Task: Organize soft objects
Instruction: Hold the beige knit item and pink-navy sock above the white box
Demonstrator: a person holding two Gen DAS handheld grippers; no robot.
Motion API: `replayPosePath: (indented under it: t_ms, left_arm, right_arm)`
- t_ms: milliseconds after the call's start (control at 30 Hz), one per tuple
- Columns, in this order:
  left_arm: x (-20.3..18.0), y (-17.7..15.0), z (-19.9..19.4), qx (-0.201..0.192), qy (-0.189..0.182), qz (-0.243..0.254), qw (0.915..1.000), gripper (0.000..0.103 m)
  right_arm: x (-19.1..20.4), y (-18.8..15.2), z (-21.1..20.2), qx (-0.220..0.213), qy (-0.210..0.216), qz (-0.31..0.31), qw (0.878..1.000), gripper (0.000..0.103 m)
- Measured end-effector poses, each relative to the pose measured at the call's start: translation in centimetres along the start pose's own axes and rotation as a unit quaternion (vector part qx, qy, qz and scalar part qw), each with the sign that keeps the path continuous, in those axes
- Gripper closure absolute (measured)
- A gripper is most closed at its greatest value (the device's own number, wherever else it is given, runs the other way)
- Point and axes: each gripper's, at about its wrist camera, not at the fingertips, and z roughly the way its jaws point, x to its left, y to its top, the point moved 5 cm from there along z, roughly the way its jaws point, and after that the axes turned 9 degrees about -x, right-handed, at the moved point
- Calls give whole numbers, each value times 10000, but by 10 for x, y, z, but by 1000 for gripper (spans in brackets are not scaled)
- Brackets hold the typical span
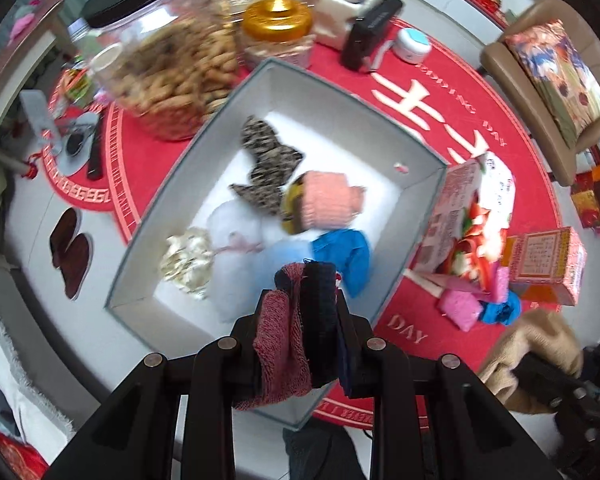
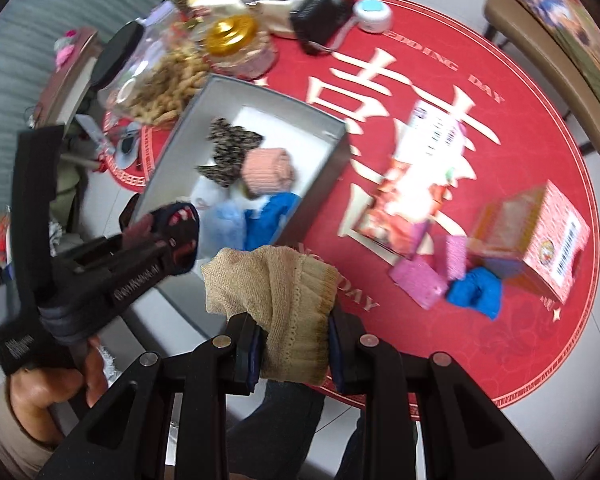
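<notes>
Soft objects: most already lie in the grey box (image 1: 204,140) mid-table — speckled piece (image 1: 266,164), peach knit roll (image 1: 328,200), blue cloth (image 1: 342,256), pale fluffy items. Left claw (image 1: 300,312) clamped on a red-and-dark knit piece (image 1: 284,340) above the box's near end. Right claw (image 2: 290,332) gripping a beige knit sock (image 2: 276,300), just near of the box. Left to do, by my reckoning: these two, plus the pink cloth (image 2: 418,280) and blue bundle (image 2: 476,292) lying right on the red mat (image 2: 500,208). Mat reads "WEDDING DAY"; carton labels blurred.
</notes>
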Motion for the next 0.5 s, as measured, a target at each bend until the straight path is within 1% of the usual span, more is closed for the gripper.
replayPosePath:
  t_ms: [233, 500]
  left_arm:
    - [33, -6, 0, -24, 131, -256, 9996, 75]
    - [53, -4, 2, -56, 263, -402, 9988, 75]
  right_arm:
    - [35, 19, 6, -54, 53, -344, 9994, 75]
    - [62, 38, 14, -101, 8, -636, 9979, 75]
